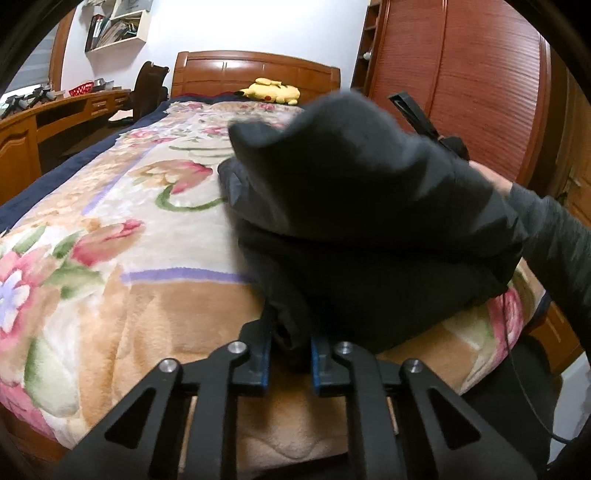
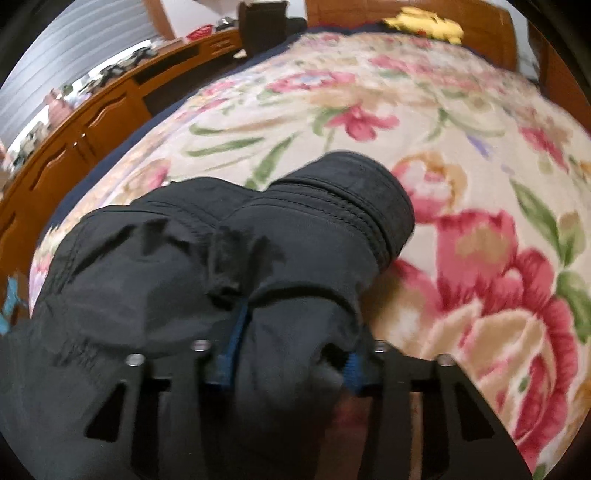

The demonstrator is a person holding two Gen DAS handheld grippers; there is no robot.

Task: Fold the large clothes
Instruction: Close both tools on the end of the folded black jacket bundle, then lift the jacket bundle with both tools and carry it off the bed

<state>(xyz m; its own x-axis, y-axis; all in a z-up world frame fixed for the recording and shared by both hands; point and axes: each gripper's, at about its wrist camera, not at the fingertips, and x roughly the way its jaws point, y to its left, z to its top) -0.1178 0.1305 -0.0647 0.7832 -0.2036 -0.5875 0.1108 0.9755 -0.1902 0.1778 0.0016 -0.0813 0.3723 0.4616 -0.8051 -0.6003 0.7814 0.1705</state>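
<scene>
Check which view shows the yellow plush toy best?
Left wrist view: the yellow plush toy lies whole and fairly sharp by the headboard. The right wrist view catches only a blurred strip of it at the top edge.

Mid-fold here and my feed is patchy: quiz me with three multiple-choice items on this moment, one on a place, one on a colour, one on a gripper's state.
1. Where does the yellow plush toy lie?
A. at the headboard
B. on the desk
C. on the dark garment

2. What colour is the garment being folded?
A. red
B. white
C. black

3. How does the right gripper stand?
A. wide open above the floral blanket
B. closed on a bunch of the garment
C. out of sight

Answers: 1 A, it lies at the far end of the bed by the wooden board. 2 C, the cloth is dark in both views. 3 B, fabric bulges between its blue pads.
</scene>
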